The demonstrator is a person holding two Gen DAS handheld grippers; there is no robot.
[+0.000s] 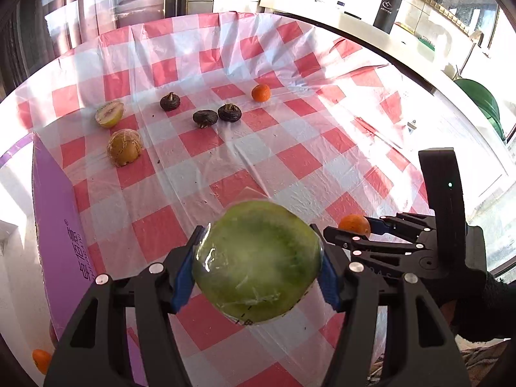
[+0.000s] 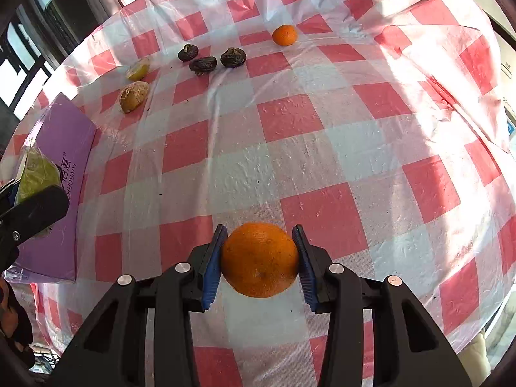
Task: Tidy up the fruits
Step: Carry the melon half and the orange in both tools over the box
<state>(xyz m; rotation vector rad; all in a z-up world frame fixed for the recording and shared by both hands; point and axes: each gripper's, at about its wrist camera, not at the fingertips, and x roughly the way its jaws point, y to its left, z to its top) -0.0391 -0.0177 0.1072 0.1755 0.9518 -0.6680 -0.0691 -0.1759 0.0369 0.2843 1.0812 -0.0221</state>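
Plastic-wrapped green kiwi half (image 1: 257, 261) pinched in the left claw (image 1: 258, 275) could slip on its film, while the right claw (image 2: 259, 266) squeezes an orange (image 2: 259, 259).

The tablecloth (image 2: 322, 167) is red-and-white check. At lower centre of the right view the orange (image 2: 259, 259) sits between blue pads (image 2: 211, 271). The left view's kiwi half (image 1: 258, 261) is green; at left, the box (image 1: 56, 225) is purple; upper right, a bottle (image 1: 388, 8) is black.
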